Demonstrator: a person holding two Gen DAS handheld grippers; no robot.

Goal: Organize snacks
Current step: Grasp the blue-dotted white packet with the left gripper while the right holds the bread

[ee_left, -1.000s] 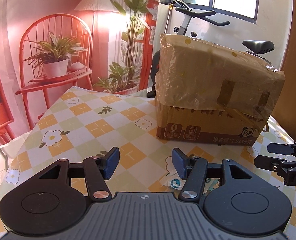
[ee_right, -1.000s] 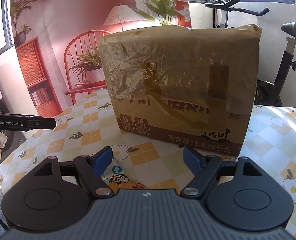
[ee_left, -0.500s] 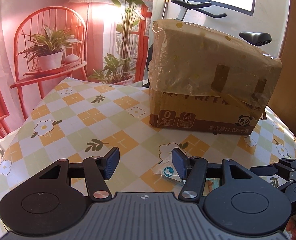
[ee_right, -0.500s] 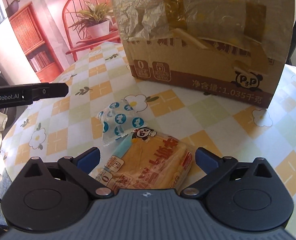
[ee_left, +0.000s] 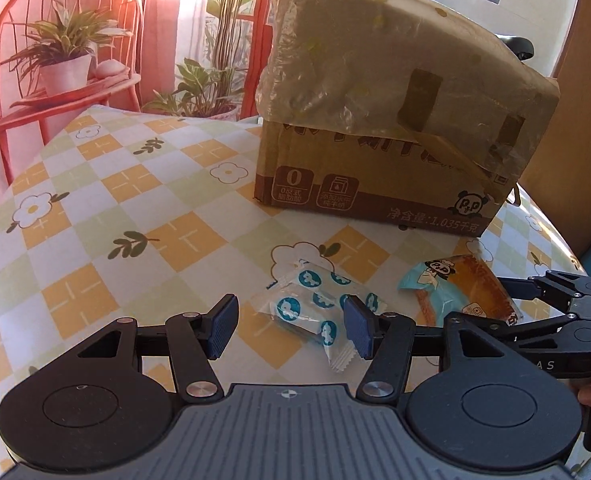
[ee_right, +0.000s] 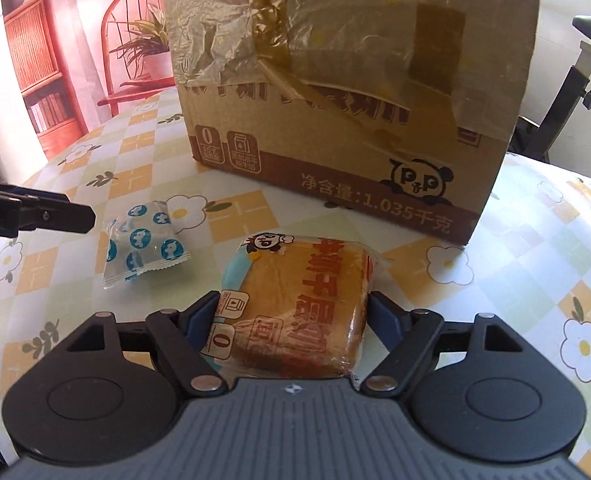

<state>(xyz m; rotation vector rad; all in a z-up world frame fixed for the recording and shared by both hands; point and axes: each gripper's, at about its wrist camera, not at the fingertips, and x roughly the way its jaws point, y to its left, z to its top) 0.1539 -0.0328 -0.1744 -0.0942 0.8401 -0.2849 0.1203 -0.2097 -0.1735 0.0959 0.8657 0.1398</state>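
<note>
Right wrist view: right gripper fingers, just closing, flanking orange bread packet in clear film on checked floral table; contact indiscernible. Left gripper fingers spread over blue-dotted clear sachet. Risks: film slipping; soft bread crushed by overtight squeeze.

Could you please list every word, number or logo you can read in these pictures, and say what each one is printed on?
"净含量:1.035千克": brown cardboard box, bottom band.
"P&P" on a panda logo: same box.
"0": box's left icon; small print under both icons unreadable.
"0": orange wrapped bread packet; its red characters are too distorted to read.
"pt.AI": black left gripper, cut off.
Blue-spotted clear snack packet: no readable text.
</note>
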